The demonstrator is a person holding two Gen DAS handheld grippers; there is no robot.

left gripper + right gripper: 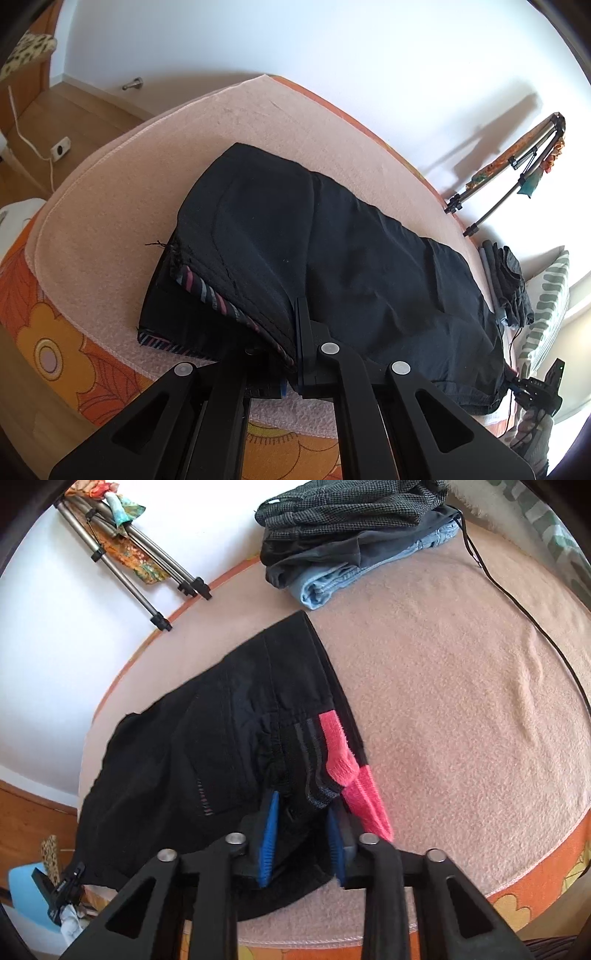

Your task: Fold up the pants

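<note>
matt black cloth pants on a fuzzy pink fleece blanket

Bright daylight fills both fisheye views, casting the tripod legs' soft shadows onto the white wall far beyond the tongs, while edges bend strongly and corners vignette black.

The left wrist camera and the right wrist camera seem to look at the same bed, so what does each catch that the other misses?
Only the left view shows the wall socket with its white cable, and the door stopper. Only the right view shows the pink band at the waist. Both show the black pants on the pink blanket, the tripod, the stack of folded clothes, and the opposite gripper.
</note>
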